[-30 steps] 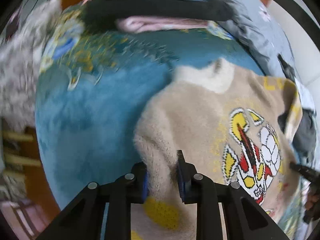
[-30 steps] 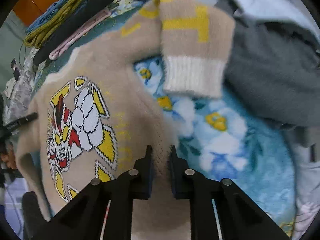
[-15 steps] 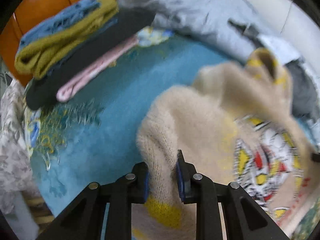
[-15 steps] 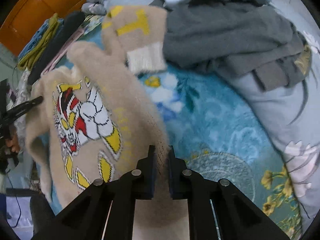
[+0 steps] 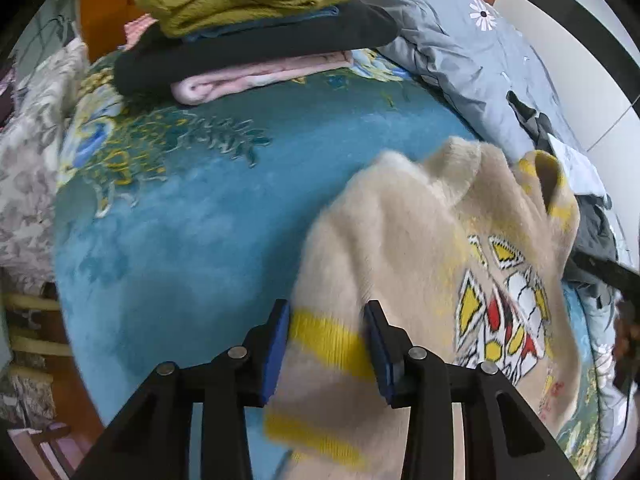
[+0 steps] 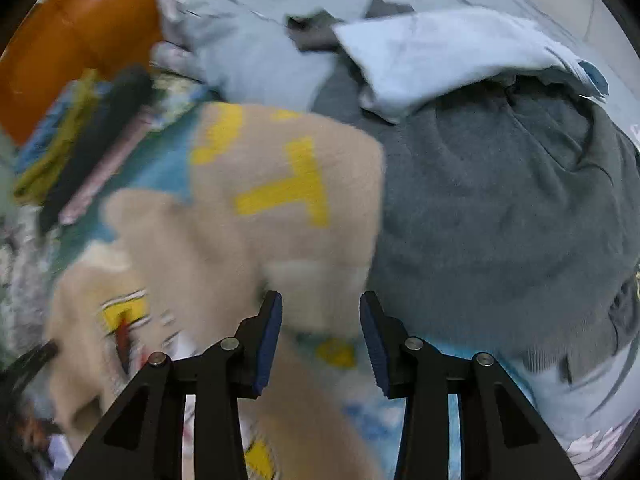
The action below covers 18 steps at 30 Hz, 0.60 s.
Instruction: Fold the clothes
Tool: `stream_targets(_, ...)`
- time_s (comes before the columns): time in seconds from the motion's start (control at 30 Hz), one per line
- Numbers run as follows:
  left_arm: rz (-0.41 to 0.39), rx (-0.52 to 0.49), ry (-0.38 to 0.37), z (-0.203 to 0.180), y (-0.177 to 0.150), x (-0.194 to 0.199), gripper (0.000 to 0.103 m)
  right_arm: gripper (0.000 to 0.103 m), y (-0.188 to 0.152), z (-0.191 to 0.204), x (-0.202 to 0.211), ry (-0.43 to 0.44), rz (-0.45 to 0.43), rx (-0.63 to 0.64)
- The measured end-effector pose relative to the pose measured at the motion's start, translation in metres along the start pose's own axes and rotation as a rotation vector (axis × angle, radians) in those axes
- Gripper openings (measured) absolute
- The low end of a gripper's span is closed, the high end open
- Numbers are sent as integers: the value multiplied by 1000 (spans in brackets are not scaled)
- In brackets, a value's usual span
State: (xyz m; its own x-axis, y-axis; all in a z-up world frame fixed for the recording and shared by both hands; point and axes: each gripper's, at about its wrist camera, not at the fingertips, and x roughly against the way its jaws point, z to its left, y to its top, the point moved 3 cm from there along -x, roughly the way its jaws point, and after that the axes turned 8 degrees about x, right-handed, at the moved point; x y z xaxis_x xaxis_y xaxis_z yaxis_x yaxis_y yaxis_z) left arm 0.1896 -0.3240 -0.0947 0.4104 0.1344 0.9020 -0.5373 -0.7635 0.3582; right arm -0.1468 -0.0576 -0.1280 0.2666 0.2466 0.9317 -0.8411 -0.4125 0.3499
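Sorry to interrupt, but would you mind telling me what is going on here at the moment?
A person with a claw in each hand is folding clothes on a bed with a blue blanket. The left claw and right claw are both open around parts of a beige sweater, which lies spread on the blanket, not yet folded. A stack of folded clothes sits at the far end, and a grey garment waits in a heap beside the sweater.
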Motion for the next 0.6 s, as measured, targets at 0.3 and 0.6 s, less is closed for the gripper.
stream_targets(0.3, -16, 87, -43, 22, -20, 20, 52, 19, 19, -3, -8, 155, -22, -163)
stream_targets(0.6, -21, 108, -52, 33, -23, 24, 54, 8, 72, -18, 52, 466, -234, -361)
